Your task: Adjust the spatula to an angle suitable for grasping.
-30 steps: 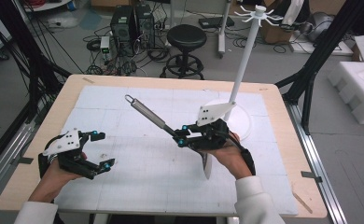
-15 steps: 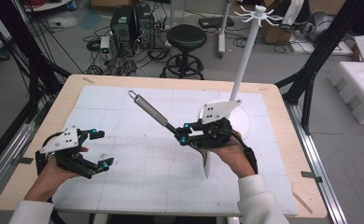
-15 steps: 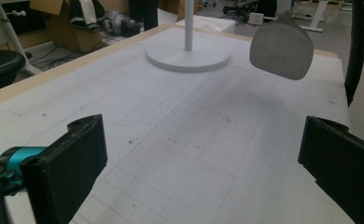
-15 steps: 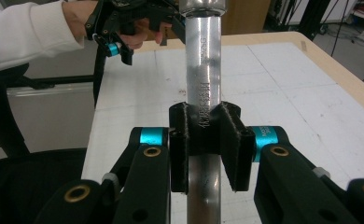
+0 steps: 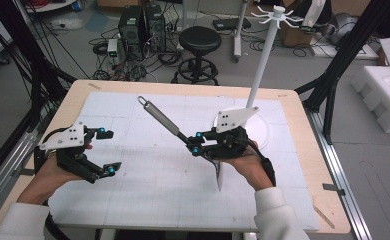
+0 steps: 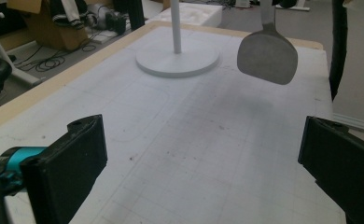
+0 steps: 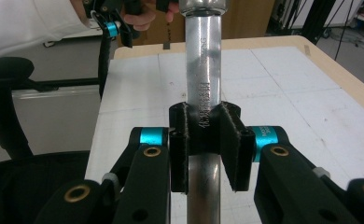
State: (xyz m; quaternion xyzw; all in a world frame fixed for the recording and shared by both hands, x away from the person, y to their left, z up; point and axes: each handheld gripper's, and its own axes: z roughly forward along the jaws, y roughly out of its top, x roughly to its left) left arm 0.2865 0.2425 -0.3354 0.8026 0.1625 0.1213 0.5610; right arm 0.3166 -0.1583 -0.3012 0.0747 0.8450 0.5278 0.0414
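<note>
A metal spatula point(image 5: 163, 120) hangs above the table, its looped handle end pointing up and to the far left and its flat blade point(image 5: 218, 177) hanging down below my right hand. My right gripper point(image 5: 195, 142) is shut on the spatula's handle point(image 7: 202, 70), with both pads pressed against the shaft. My left gripper point(image 5: 108, 151) is held above the mat at the left, open with nothing between its jaws. In the left gripper view the blade point(image 6: 267, 56) floats ahead of my left gripper point(image 6: 208, 154).
A white stand with a round base point(image 5: 263, 132) and a tall pole point(image 5: 263, 60) topped by hooks stands at the back right of the white gridded mat point(image 5: 148, 190). The wooden table edge point(image 5: 303, 110) rims the mat. A stool and cables lie beyond.
My left gripper has risen a little above the mat, still open. The right gripper and the spatula have hardly moved.
</note>
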